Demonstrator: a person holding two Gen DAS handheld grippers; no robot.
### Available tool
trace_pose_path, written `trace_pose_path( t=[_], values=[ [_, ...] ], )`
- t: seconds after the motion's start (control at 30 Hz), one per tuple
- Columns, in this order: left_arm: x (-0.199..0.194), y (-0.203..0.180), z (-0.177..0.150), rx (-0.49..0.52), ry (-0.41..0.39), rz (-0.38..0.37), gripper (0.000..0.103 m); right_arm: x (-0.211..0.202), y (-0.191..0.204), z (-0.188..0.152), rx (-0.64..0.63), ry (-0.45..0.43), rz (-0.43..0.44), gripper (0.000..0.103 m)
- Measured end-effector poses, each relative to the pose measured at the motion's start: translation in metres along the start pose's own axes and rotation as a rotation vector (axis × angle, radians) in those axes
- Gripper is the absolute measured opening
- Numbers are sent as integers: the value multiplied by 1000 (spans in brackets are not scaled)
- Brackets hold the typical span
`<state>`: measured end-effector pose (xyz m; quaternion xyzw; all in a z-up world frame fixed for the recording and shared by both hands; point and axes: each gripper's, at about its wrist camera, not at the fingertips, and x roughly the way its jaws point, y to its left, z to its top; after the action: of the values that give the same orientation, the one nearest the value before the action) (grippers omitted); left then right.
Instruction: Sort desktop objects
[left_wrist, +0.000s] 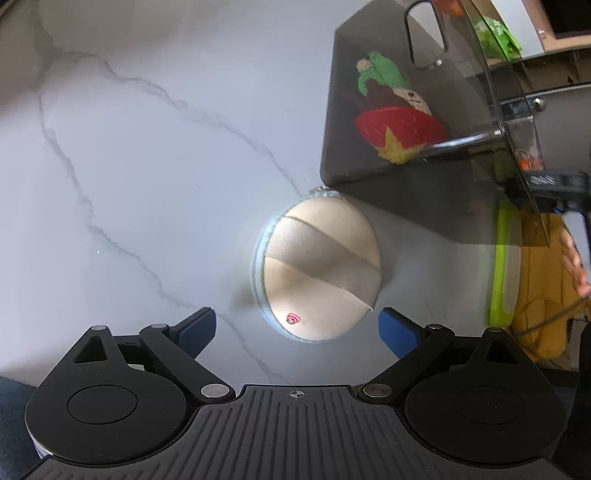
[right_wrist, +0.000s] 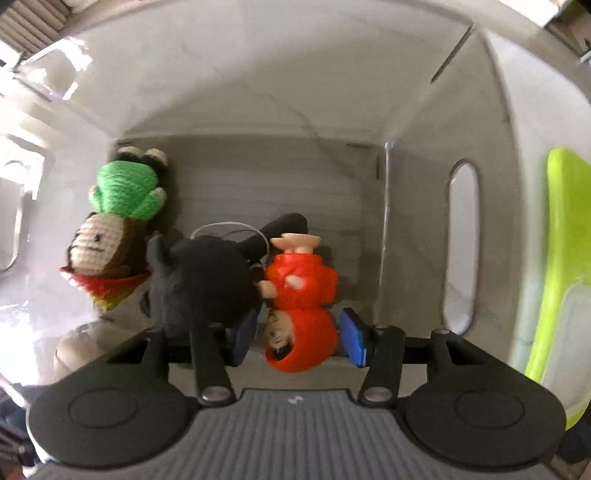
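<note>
The marble bench runs ahead of the left tool, whose jaws stand wide and empty. Ahead and to its right sits the smoky plastic bin, stiff and slick-walled. Just in front of the tool's jaws lies a cream puff, round, soft and light, with a ribbon band across it (the band looks like the best place to pinch). The right tool points down into the bin; its blue pads flank a red figurine, hard, glossy and likely slippery, with a gap showing on the right. Left of it lie a black plush and a crocheted doll, both squashy.
</note>
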<state>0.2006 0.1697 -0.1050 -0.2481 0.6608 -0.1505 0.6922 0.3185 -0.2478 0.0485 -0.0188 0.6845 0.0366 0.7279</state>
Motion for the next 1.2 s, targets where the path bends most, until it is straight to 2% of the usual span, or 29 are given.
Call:
trace_pose_path(
  t=[0.13,0.2,0.23,0.3,0.37,0.43,0.5,0.6,0.67,0.7,0.73,0.77,0.83,0.97,1.1,1.2],
  values=[
    [0,4,1,-38,-1,-23,98,-53,2,-26,-5,-192,41,57],
    [0,7,2,-47,5,-36,98,-84,1,-45,-10,-325,109,59],
    [2,6,2,-46,9,-39,98,-95,0,-59,-36,-388,187,62],
    [5,3,3,-39,15,-41,98,-116,-1,-92,-97,-514,367,84],
    [6,1,4,-34,15,-44,98,-118,2,-124,-147,-555,530,90],
    [6,-1,6,-36,8,-50,98,-101,9,-148,-158,-533,609,90],
    [7,-1,9,-49,-9,-58,98,-71,18,-163,-122,-505,640,89],
    [8,1,11,-65,-42,-93,98,-19,23,-164,-19,-448,692,82],
    [9,6,10,-86,-65,-116,98,21,21,-161,68,-395,753,81],
    [10,9,9,-93,-71,-126,93,37,23,-158,96,-375,773,80],
    [10,11,8,-98,-74,-135,71,44,25,-157,110,-363,780,80],
    [10,13,7,-103,-77,-144,54,47,26,-157,110,-361,780,80],
    [11,18,6,-129,-69,-184,49,46,27,-159,100,-368,777,80],
    [12,22,3,-190,-59,-218,46,51,27,-167,127,-379,811,80],
    [22,22,3,-272,9,-300,38,80,28,-183,227,-346,875,81],
    [29,20,3,-308,44,-317,38,102,28,-189,334,-328,938,81]
  ],
)
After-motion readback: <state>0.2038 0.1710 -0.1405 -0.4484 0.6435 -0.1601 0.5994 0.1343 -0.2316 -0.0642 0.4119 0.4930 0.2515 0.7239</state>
